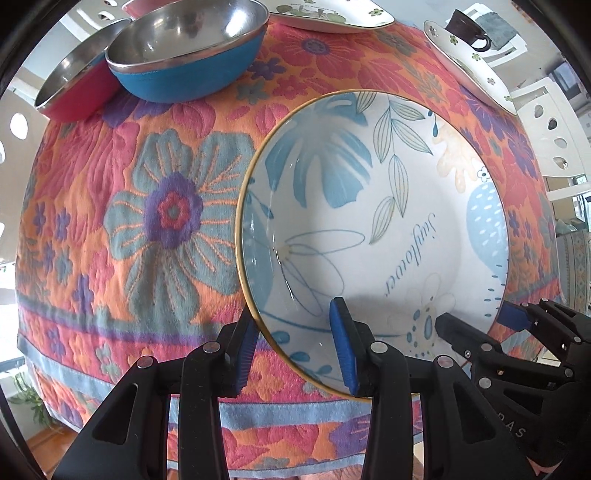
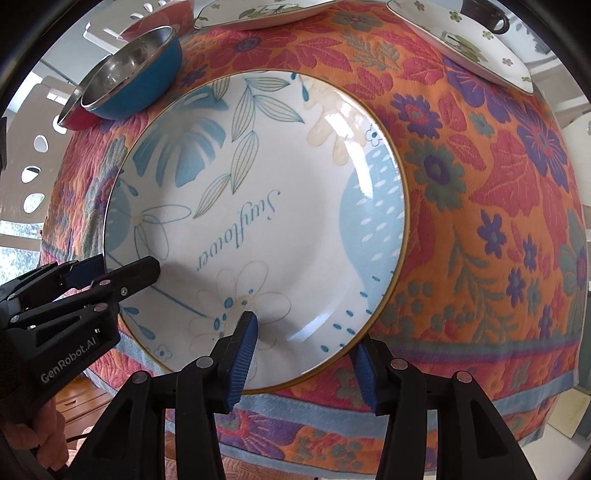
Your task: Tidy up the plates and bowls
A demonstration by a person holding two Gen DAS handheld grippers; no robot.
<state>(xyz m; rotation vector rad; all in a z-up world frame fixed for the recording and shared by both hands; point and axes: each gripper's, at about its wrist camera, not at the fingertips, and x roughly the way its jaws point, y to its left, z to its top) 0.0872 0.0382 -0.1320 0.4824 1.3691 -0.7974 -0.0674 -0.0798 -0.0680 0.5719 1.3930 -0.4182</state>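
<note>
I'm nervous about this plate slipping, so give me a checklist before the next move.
1. Left gripper straddles the Sunflower plate rim: ok.
2. Right gripper straddles the near rim: ok.
3. Jaws shut on the rim: not ok, both open.
4. Plate resting on the tablecloth: cannot tell.
5. Blue bowl apart from the plate: ok.
6. Floral dishes stay at the far edge: ok.

plates: 3 [image 1: 373,229] | bowls: 2, maybe 3 [image 1: 192,51] | cups: 1 [image 1: 467,27] | grippers: 2 [image 1: 295,354]
</note>
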